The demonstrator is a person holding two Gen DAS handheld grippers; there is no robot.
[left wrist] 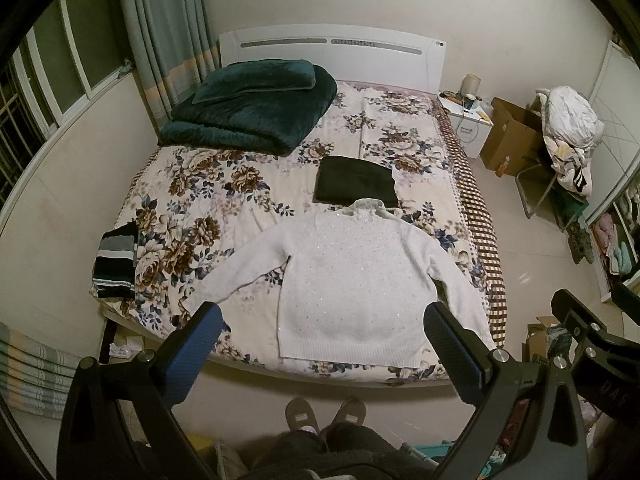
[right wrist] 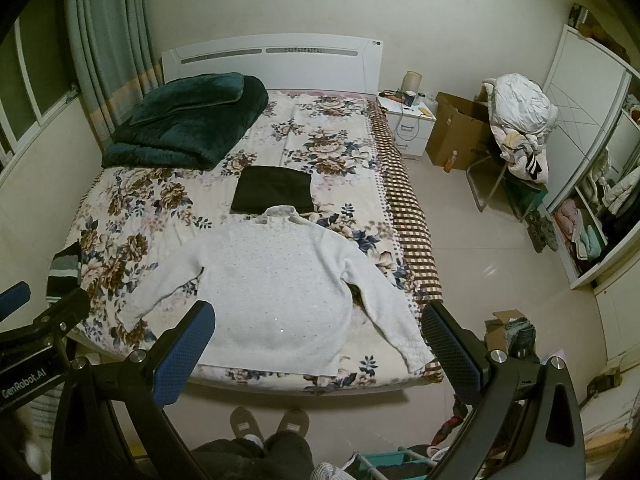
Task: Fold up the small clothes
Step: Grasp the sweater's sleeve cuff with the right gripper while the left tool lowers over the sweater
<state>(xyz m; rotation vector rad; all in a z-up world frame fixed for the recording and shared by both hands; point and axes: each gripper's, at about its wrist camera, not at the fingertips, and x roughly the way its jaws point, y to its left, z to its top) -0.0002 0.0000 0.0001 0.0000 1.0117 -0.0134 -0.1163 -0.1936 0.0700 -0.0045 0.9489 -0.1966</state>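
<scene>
The striped garment (right wrist: 64,268) is partly hidden by the left gripper (right wrist: 16,296); nightstand items (left wrist: 466,98) are too small to identify.

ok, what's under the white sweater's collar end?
The white sweater lies flat on the floral bedsheet. Its collar overlaps the near edge of a folded black garment. Anything else beneath the sweater is covered.

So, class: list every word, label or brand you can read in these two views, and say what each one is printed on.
"GenRobot.AI": white lettering on the left claw's black body, seen from the right wrist view.
Embossed letters on the right claw's body: too faint to read.
Dark print on the cardboard box: too blurred to read.
</scene>
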